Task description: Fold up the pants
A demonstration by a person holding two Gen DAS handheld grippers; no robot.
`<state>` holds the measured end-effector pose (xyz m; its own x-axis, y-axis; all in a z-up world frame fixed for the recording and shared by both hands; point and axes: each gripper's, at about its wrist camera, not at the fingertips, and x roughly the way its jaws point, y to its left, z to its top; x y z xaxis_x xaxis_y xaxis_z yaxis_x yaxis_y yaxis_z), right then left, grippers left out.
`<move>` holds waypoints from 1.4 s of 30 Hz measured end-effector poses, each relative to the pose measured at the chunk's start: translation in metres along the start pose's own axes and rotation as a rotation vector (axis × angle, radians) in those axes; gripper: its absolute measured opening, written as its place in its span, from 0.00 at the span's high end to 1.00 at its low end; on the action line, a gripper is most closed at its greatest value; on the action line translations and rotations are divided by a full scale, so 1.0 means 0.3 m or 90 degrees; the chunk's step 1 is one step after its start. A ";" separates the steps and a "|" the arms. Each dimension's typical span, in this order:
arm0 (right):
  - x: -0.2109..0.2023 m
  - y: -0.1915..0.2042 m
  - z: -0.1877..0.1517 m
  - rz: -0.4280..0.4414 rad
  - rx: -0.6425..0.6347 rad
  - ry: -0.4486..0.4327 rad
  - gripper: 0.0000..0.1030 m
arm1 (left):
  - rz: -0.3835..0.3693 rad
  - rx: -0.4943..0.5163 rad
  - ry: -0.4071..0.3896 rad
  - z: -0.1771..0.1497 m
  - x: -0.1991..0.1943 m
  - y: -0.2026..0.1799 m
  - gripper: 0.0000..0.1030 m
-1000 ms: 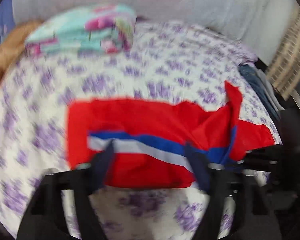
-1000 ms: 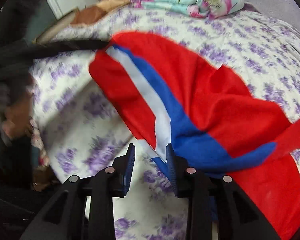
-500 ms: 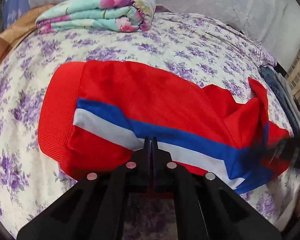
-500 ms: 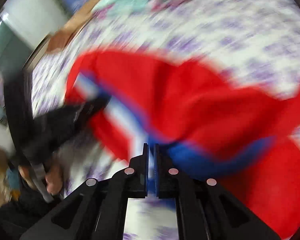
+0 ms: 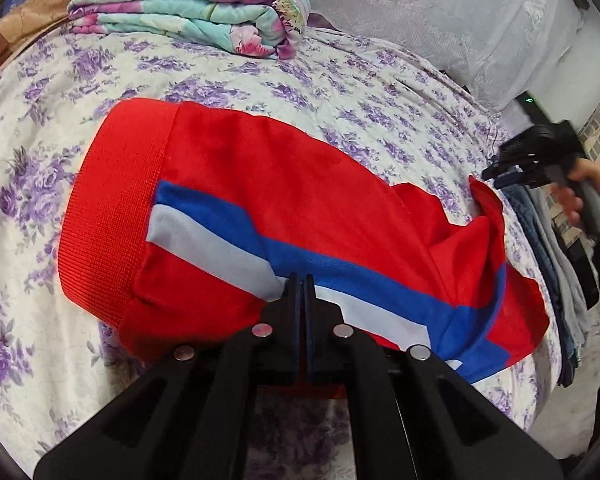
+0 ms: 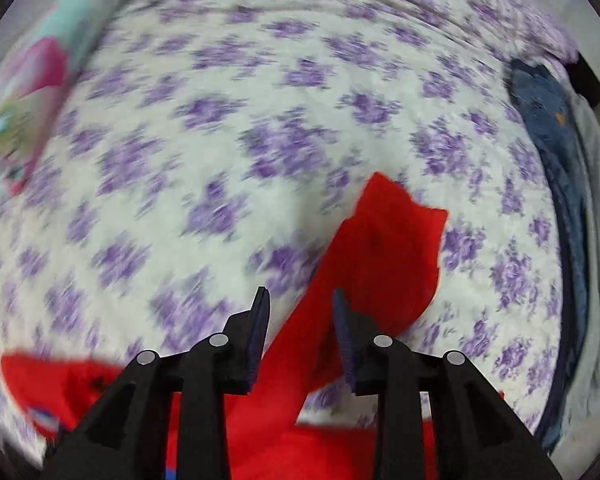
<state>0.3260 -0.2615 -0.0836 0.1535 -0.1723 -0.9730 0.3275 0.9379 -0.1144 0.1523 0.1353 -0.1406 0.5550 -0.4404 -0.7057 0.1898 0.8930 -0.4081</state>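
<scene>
The left gripper (image 5: 300, 280) pinches the near edge of the red pants (image 5: 292, 200), which lie folded on the flowered bedsheet (image 5: 260, 80). The right gripper (image 6: 300, 304) stands open above a red leg. A folded blanket (image 5: 196, 8) is at 11 o'clock.

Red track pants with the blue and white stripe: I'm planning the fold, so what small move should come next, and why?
Probably bring the open right hand-held gripper down onto the raised red flap and close. The left hand-held gripper is shut on the red track pants; that end lies crumpled on the purple-flowered bedspread.
</scene>
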 end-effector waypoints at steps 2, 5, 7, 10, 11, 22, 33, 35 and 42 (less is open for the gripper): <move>0.051 0.000 0.024 -0.035 0.006 0.023 0.68 | 0.002 0.002 0.000 -0.001 -0.002 -0.004 0.98; 0.141 -0.010 0.040 -0.075 0.006 0.061 0.68 | 0.007 0.007 -0.001 0.000 0.000 -0.009 0.98; 0.175 -0.021 0.038 -0.071 0.007 0.077 0.67 | 0.006 0.008 -0.001 0.000 0.000 -0.007 0.98; 0.146 -0.054 0.015 -0.057 0.003 0.031 0.94 | 0.006 0.008 -0.001 0.000 -0.001 -0.008 0.98; 0.104 -0.091 -0.002 -0.024 0.017 -0.001 0.94 | 0.007 0.009 -0.001 0.001 -0.001 -0.007 0.98; -0.264 -0.591 -0.600 0.259 0.141 -0.226 0.94 | 0.025 0.029 -0.005 0.002 0.000 -0.018 0.98; 0.079 -0.785 -0.945 0.303 0.243 -0.187 0.81 | 0.014 0.023 -0.004 0.003 -0.002 -0.009 0.98; 0.033 -0.811 -0.952 0.299 0.252 -0.212 0.60 | 0.010 0.020 -0.004 0.002 -0.004 -0.005 0.98; -0.111 -0.860 -0.931 0.286 0.244 -0.315 0.58 | 0.001 0.012 -0.005 0.000 -0.007 0.001 0.98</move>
<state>-0.0241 -0.4136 -0.0776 0.7176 0.0016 -0.6965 0.4216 0.7949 0.4362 0.1513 0.1365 -0.1393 0.5615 -0.4387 -0.7016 0.2041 0.8951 -0.3963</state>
